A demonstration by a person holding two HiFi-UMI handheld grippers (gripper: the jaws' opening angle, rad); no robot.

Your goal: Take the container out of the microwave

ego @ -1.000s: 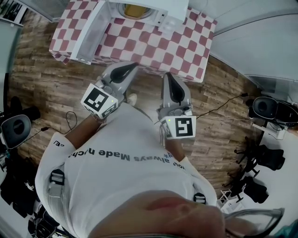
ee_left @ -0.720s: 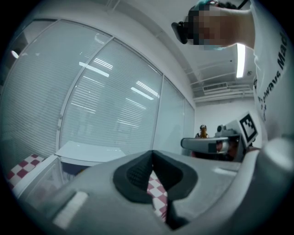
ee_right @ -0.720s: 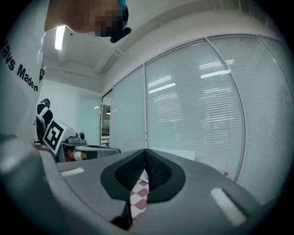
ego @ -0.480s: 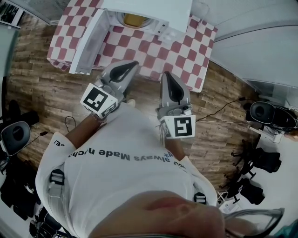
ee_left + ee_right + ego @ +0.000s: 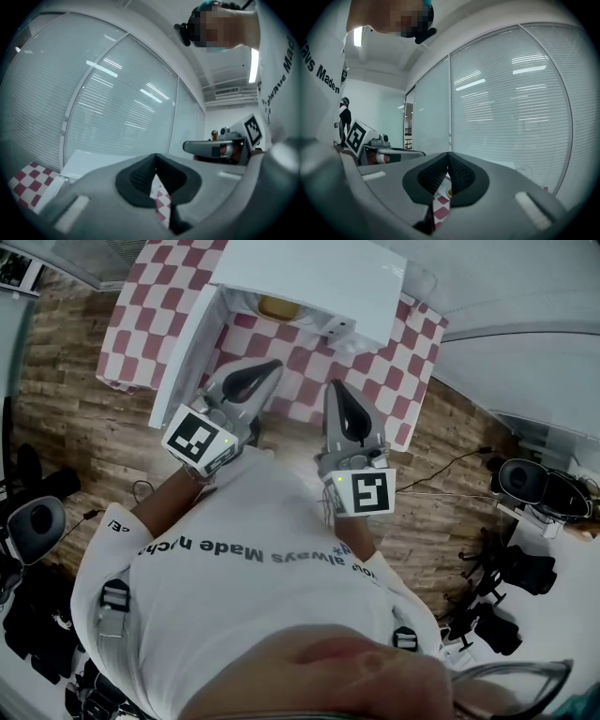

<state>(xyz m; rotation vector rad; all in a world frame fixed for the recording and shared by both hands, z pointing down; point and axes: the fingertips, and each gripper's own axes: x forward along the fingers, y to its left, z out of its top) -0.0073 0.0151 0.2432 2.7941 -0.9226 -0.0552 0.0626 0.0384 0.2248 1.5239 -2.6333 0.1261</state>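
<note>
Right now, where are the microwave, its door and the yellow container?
microwave [image 5: 319, 277], head view, on its white top.
microwave door [image 5: 190, 354], head view, middle of the open panel.
yellow container [image 5: 277, 307], head view, visible edge inside the microwave.

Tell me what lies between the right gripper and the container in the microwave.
Only bare checked tablecloth lies between the right gripper and the yellow container inside the open microwave, as the head view shows.

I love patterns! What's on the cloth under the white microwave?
A red-and-white checked cloth, clearest in head view.

Yellow container [image 5: 278, 307] inside white microwave [image 5: 314, 277], partly hidden under its top — door [image 5: 187, 357] swung open left.
</note>
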